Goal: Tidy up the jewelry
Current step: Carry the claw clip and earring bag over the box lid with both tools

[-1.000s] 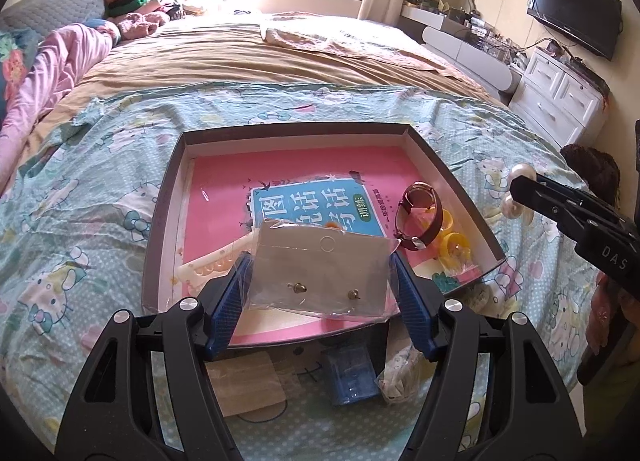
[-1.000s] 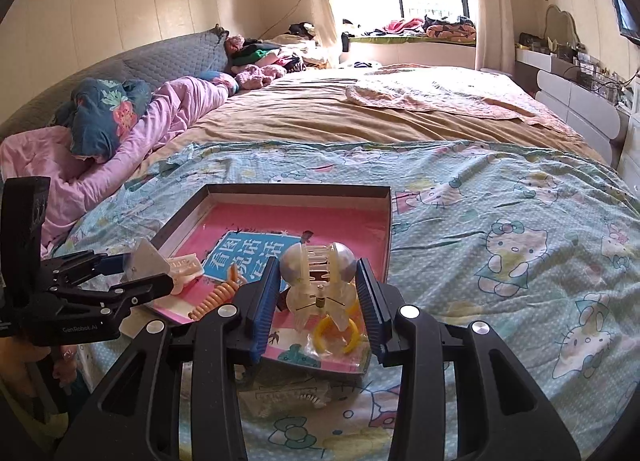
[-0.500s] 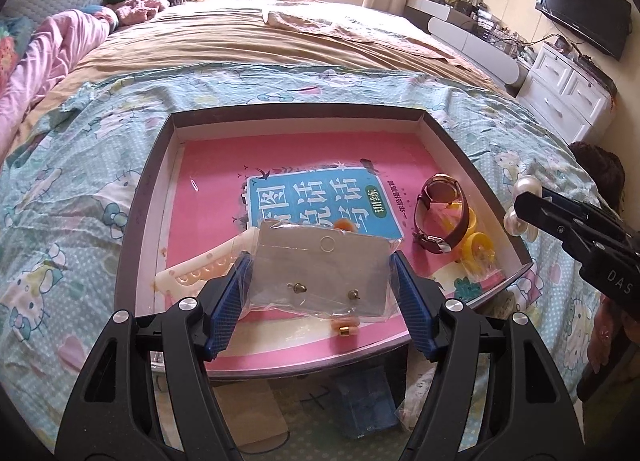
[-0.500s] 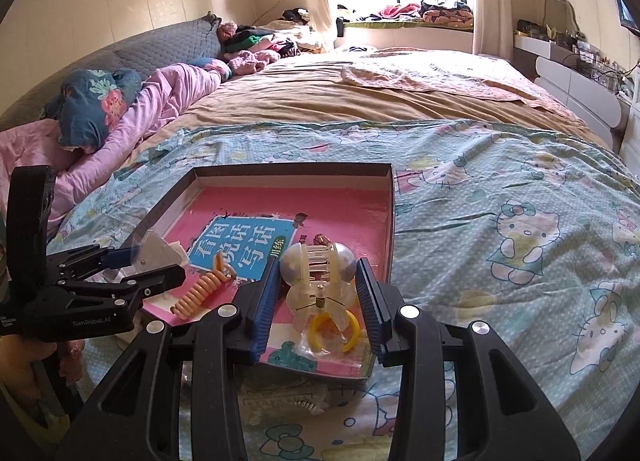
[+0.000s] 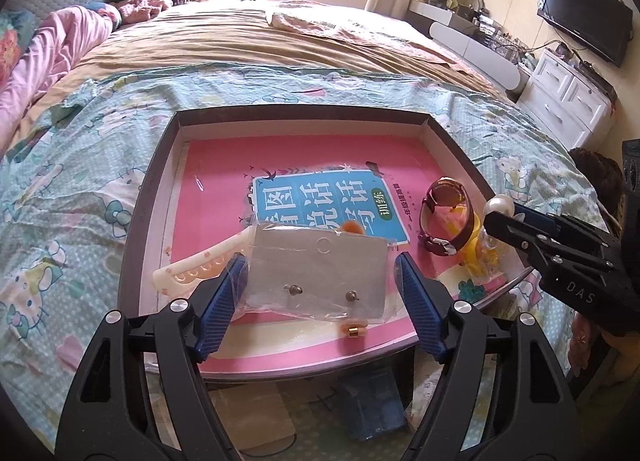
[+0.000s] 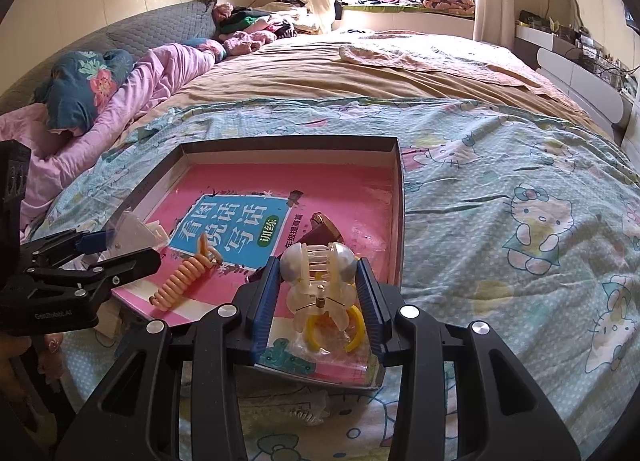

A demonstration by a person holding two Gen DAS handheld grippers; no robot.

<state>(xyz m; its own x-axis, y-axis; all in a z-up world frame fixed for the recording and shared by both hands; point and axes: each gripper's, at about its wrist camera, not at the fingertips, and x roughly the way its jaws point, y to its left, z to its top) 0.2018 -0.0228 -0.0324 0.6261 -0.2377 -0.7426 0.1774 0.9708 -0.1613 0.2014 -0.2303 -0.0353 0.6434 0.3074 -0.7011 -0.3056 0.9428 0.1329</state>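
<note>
The left gripper (image 5: 318, 293) is clamped on a clear plastic packet (image 5: 320, 271) holding a grey card with two small stud earrings (image 5: 294, 289). The packet hangs just above the near edge of a shallow tray (image 5: 148, 197) with dark walls that lies on the bed (image 5: 72, 189), on a sheet printed with cartoon cats. Its left side presses against the blue pad of the left finger; on the right, only the loose plastic edge reaches the other pad.

The right gripper (image 6: 318, 293) is closed on a translucent white hair claw (image 6: 318, 281) with two pearl-like domes, held upright over the tray's near right corner. Below the claw, a yellow ring (image 6: 334, 335) in a clear wrapper lies on the tray floor.

A pink book (image 5: 224, 197) with a blue title panel covers the tray floor. On it, near the right wall, a brown-strapped watch (image 5: 442, 217) stands on its edge, touching the yellow ring's wrapper. A cream comb (image 5: 192, 273) lies at the near left side, partly under the packet. An orange spiral hair tie (image 6: 184, 279) lies on the book toward the near edge, between the two grippers in the right wrist view.

On the bed in front of the tray's near wall lie a beige card (image 5: 256, 413) and a small blue packet (image 5: 374, 405).
</note>
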